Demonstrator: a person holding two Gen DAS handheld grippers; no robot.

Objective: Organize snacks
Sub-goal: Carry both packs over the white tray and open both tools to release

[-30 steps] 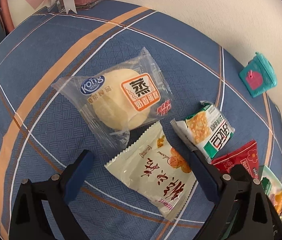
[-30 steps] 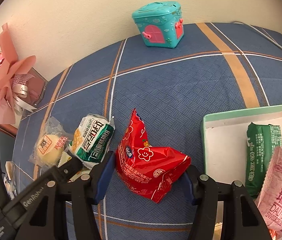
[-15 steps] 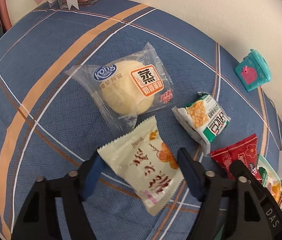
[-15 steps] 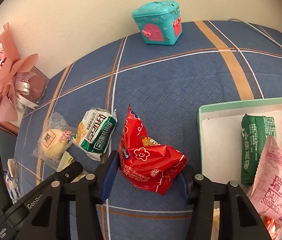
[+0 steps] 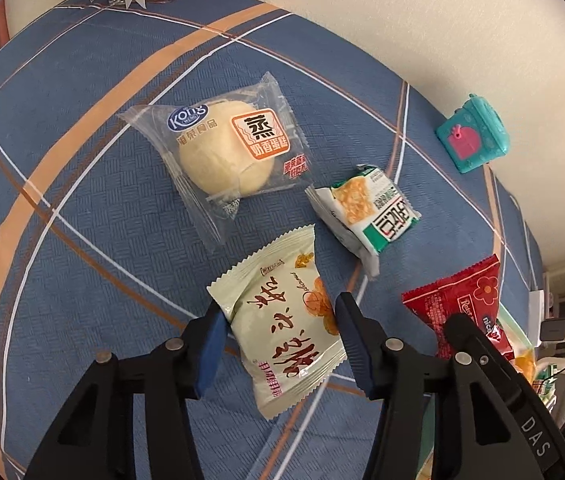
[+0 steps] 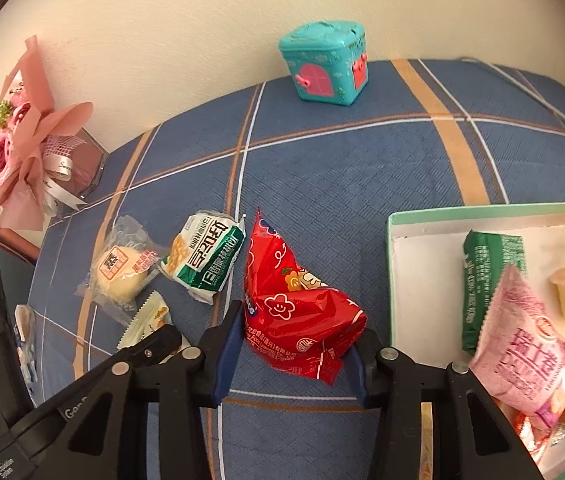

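On the blue plaid cloth, my left gripper [image 5: 278, 312] holds a cream snack packet [image 5: 282, 332]. Its jaws are still closing, and both blue pads press the packet's sides. My right gripper [image 6: 296, 330] is also closing, on a crumpled red snack packet [image 6: 286, 292] that bulges between the pads. The red snack packet [image 5: 462, 304] also shows at the right in the left wrist view. A bun in a clear wrapper [image 5: 228, 156] and a green-and-white cracker packet [image 5: 366, 212] lie loose beyond the left gripper. A mint-rimmed white box [image 6: 396, 248] at the right holds several snacks.
A teal toy house [image 6: 324, 66] stands at the back by the wall. A pink bouquet [image 6: 18, 132] stands at the far left. The two grippers work side by side, and the left one's black frame [image 6: 138, 360] is close beside the right one. A white cable runs along the back right edge.
The left jaws came in from wide apart onto the cream packet, which now tilts up. The right jaws squeezed tighter on the red packet, which has crumpled and shifted toward the box.
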